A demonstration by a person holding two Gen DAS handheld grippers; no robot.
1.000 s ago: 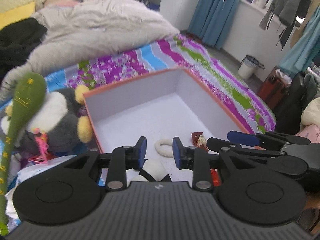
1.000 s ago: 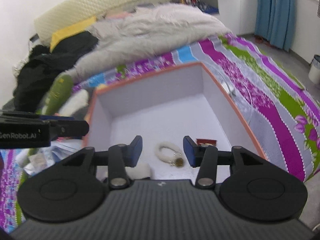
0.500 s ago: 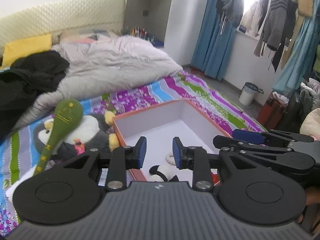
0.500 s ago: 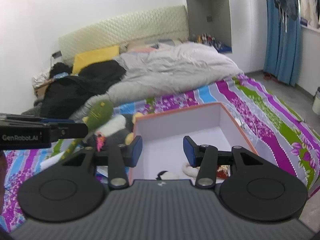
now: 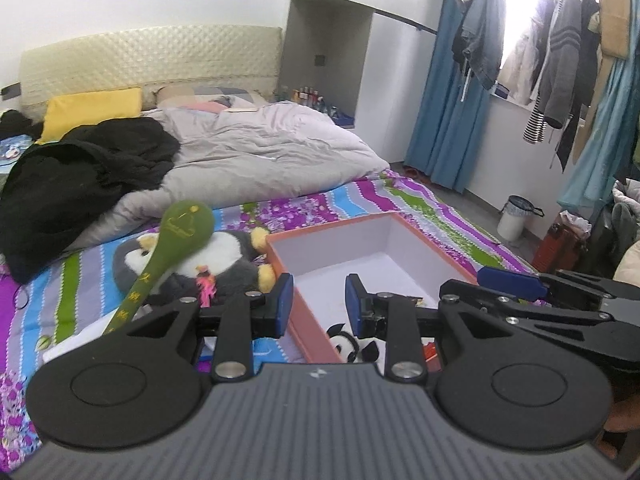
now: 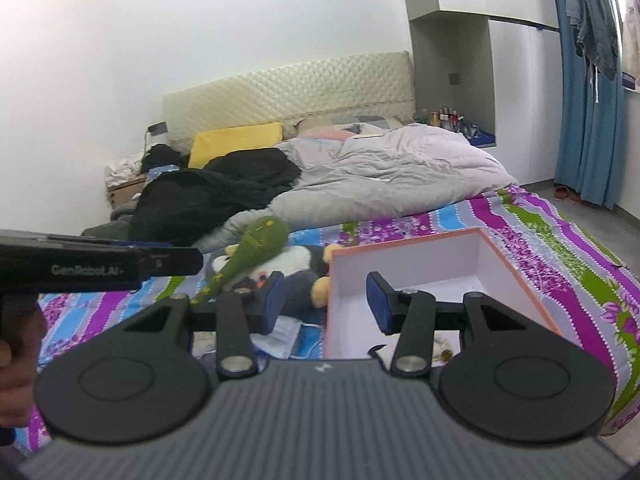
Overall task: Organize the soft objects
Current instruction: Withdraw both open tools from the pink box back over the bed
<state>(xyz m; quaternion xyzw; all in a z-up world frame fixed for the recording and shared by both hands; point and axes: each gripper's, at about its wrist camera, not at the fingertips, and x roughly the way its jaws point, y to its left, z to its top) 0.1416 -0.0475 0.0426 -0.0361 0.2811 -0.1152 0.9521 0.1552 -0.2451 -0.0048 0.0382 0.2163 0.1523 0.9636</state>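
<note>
Both pulled back and up from the box [image 5: 404, 240], left gripper [image 5: 319, 302] and right gripper [image 6: 326, 298] apart and empty, penguin [image 5: 224, 256] next to collect.

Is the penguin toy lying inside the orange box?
No, the penguin toy lies on the striped bedspread beside the orange box, outside its left wall.

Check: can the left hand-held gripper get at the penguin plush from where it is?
Probably yes. The left hand-held gripper is open and empty, and the penguin plush lies exposed beside the box; only the green plush stick lies across it.
</note>
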